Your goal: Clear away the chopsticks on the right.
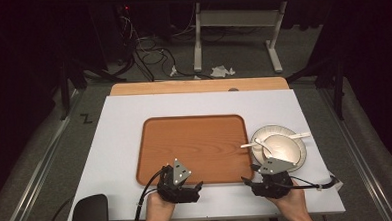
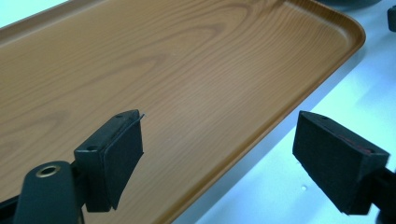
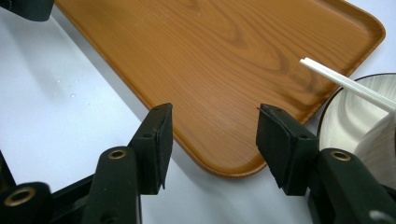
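We are hovering both hand-held grippers at the near edge of the wooden tray, which is lying flat on the white worktop. The left hand-held gripper is standing wide open with nothing between its pads, straddling the tray's near rim. The right hand-held gripper is likewise gaping empty over the tray's near right corner, just beside the plate carrying a bowl and white utensils. To lift well, we are probably needing to bite the rim evenly on both sides and keep clear of the plate.
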`<state>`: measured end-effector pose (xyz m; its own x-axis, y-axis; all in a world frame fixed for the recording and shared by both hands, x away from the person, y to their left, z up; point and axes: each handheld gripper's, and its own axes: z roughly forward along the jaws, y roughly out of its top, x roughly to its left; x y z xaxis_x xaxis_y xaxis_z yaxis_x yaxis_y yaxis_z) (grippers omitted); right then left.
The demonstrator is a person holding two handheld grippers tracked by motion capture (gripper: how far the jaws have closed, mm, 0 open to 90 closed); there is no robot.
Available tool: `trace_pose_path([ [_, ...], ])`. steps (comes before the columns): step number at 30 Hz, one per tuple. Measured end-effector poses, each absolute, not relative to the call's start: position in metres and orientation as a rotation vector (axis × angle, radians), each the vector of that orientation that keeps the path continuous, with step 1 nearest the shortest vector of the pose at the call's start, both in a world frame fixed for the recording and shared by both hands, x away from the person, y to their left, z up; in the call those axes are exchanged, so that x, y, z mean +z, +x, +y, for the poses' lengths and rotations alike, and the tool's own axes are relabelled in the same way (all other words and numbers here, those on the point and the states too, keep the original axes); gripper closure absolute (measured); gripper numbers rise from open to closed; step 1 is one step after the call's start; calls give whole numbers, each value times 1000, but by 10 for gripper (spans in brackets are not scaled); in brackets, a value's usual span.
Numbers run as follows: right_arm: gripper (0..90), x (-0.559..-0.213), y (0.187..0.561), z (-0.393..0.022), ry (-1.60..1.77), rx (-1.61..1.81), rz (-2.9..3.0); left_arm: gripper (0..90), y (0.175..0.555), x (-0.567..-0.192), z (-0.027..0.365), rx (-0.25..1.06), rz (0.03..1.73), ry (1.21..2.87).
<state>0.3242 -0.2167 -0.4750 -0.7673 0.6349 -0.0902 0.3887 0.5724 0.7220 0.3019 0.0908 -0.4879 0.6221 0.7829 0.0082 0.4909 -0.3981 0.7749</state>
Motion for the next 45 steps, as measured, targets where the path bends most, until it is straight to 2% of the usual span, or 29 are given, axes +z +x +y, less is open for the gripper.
trace_pose_path([
  [16, 460, -469, 339, -210, 782, 1082, 2465, 163, 288, -488, 105, 523, 1081, 2049],
  [23, 487, -460, 345, -212, 775, 1164, 2430, 163, 282, -487, 111, 539, 1109, 2025],
  [35, 577, -442, 339, -237, 878, 1206, 2317, 163, 287, -486, 106, 525, 1078, 2035],
  [45, 672, -434, 325, -280, 1057, 1202, 2173, 163, 301, -485, 91, 483, 985, 2068],
])
